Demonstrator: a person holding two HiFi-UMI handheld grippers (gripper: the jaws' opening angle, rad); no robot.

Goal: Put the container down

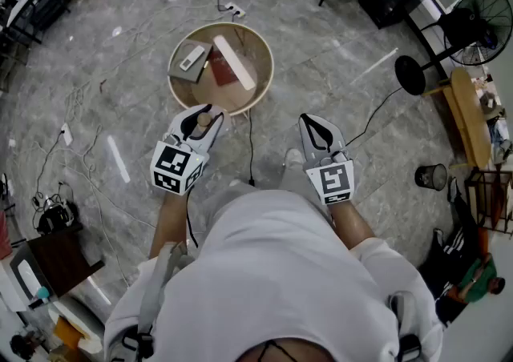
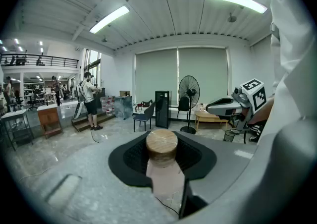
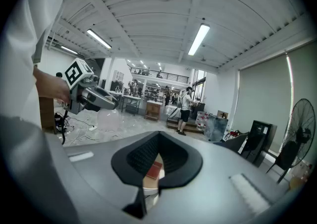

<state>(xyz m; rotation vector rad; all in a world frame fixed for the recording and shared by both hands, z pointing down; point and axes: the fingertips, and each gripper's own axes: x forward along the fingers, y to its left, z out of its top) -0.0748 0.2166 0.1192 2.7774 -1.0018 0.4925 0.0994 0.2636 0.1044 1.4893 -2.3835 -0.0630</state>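
My left gripper (image 1: 203,118) is shut on the container, a clear jar with a round wooden lid (image 1: 204,120), and holds it in the air just short of the near rim of a round wooden-edged table (image 1: 264,64). In the left gripper view the lid (image 2: 162,143) sits between the black pads and the clear body (image 2: 167,181) runs toward the camera. My right gripper (image 1: 313,123) hangs level with it to the right, its jaw tips together and nothing in them. In the right gripper view its pads (image 3: 171,161) meet at the far end.
On the round table lie a grey flat box (image 1: 190,60), a red book (image 1: 222,70) and a white strip (image 1: 234,62). Cables and a power strip (image 1: 234,10) cross the marble floor. A standing fan (image 1: 471,32), a wooden bench (image 1: 469,116) and a black bin (image 1: 431,177) stand at right.
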